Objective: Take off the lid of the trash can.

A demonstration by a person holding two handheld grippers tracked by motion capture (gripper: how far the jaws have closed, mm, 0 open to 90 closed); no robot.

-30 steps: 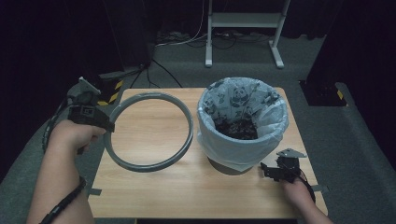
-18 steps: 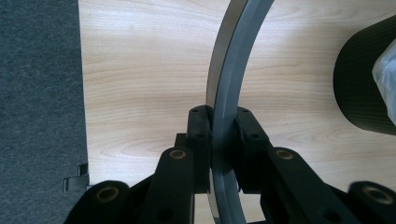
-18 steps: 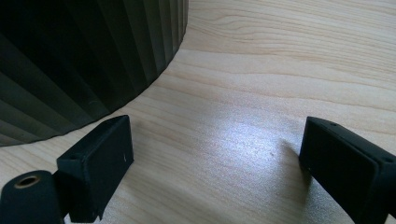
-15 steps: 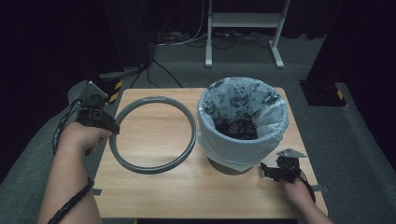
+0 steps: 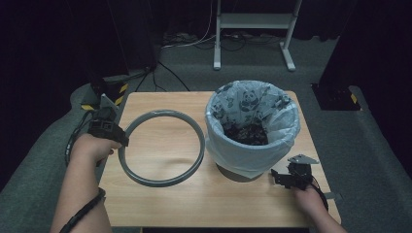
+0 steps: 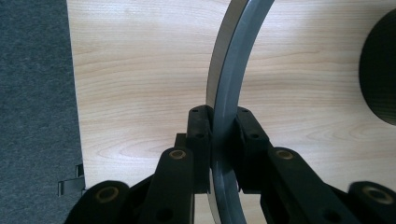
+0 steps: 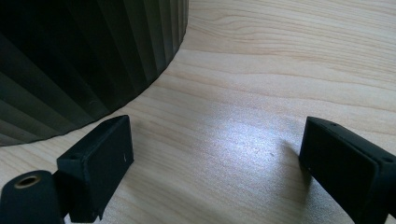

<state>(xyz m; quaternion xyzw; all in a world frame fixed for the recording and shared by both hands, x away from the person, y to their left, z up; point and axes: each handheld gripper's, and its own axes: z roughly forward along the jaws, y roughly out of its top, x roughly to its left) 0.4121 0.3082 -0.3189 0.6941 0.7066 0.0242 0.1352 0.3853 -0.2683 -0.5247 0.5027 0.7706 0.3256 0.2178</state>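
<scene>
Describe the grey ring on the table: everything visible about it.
The grey ring is a thin, smooth hoop, plastic by its look, with a flat band wall and a rounded lip, open in the middle so the wooden table shows through. It sits left of the lined bin, a narrow gap between them. The left gripper clamps its left edge, one jaw inside the band and one outside. Whether it lies fully flat cannot be told.
</scene>
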